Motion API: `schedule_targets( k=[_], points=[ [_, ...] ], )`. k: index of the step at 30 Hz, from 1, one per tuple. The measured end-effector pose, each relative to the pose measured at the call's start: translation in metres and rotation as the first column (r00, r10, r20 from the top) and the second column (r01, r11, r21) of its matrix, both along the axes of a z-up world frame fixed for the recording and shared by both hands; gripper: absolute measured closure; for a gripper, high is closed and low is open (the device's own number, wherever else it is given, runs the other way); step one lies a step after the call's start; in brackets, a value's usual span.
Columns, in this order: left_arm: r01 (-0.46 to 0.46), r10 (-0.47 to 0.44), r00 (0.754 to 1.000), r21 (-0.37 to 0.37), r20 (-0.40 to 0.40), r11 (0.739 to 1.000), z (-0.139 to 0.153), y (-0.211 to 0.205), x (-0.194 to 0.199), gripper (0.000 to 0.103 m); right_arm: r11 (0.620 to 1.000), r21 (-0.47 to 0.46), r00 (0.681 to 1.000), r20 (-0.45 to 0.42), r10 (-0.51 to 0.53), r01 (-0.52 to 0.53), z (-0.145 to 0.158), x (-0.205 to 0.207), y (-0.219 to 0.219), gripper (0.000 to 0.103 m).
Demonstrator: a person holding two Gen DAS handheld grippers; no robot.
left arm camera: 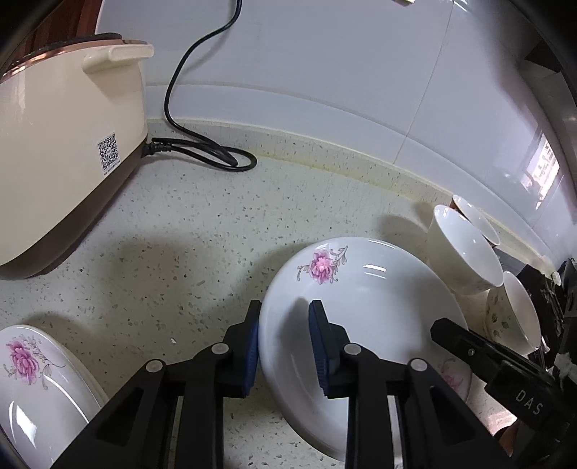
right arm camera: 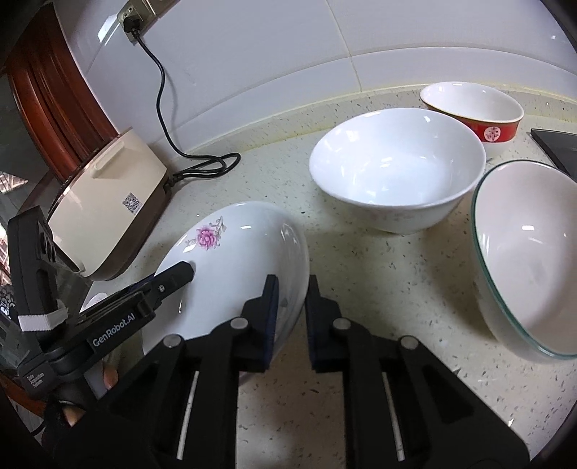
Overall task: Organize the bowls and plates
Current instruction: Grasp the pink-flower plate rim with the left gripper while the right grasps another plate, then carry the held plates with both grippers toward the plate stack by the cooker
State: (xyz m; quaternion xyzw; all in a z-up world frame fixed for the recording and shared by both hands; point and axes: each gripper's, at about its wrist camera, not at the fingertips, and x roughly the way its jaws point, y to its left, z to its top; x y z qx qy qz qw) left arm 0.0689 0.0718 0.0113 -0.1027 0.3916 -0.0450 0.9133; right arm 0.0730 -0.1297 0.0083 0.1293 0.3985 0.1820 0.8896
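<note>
Held plate: the flowered plate [left arm camera: 364,317] is sitting tilted near the counter's front edge, with both grippers clamping its rim.
Left gripper: the left gripper [left arm camera: 285,346] is pinching the plate's left rim, one blue pad outside and one inside the dish.
Right gripper: the right gripper [right arm camera: 292,314] is closing narrowly on the opposite rim, with the plate edge lying between its pads.
Counter: the speckled counter [left arm camera: 173,259] is offering its widest bare stretch between the cooker and the held plate, running up to the back edge.
Back edge: the power cord [left arm camera: 212,155] is looping along the back edge, beside the cream cooker [left arm camera: 68,151] that is occupying the left end.
Right side: the white bowl [right arm camera: 396,173] is standing just behind and right of the held plate; the red bowl [right arm camera: 472,108] is standing behind it at the back edge; the glass-rimmed bowl [right arm camera: 530,259] is crowding the right end.
Left wrist view only: a second flowered plate [left arm camera: 39,382] is lying at the front left corner.
Right wrist view only: the wall socket [right arm camera: 131,16] is taking the cord's plug, and the bowls are showing their full interiors.
Cannot tell: whether the held plate's lower edge is touching the counter.
</note>
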Motion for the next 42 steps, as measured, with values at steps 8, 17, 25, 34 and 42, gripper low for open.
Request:
schedule_targets(
  k=[8, 17, 25, 34, 42],
  points=[
    [-0.016, 0.015, 0.998, 0.015, 0.055, 1.0, 0.011, -0.003, -0.014, 0.076, 0.999, 0.045, 1.0, 0.021, 0.0, -0.001, 0.007, -0.004, -0.003, 0.086],
    [-0.093, 0.091, 0.989, 0.009, 0.119, 0.996, 0.028, 0.007, -0.032, 0.076, 0.996, 0.075, 0.997, 0.07, 0.044, -0.049, 0.02, -0.015, 0.007, 0.085],
    [-0.147, 0.147, 0.978, -0.012, 0.15, 0.989, 0.038, 0.023, -0.045, 0.076, 0.99, 0.098, 0.992, 0.089, 0.089, -0.098, 0.022, -0.021, 0.022, 0.085],
    [-0.191, 0.193, 0.968, -0.024, 0.159, 0.981, 0.042, 0.043, -0.069, 0.076, 0.976, 0.144, 0.982, 0.126, 0.144, -0.162, 0.031, -0.034, 0.036, 0.085],
    [-0.26, 0.263, 0.954, -0.04, 0.145, 0.965, 0.034, 0.071, -0.094, 0.076, 0.962, 0.126, 0.965, 0.131, 0.225, -0.242, 0.032, -0.046, 0.067, 0.085]
  ],
)
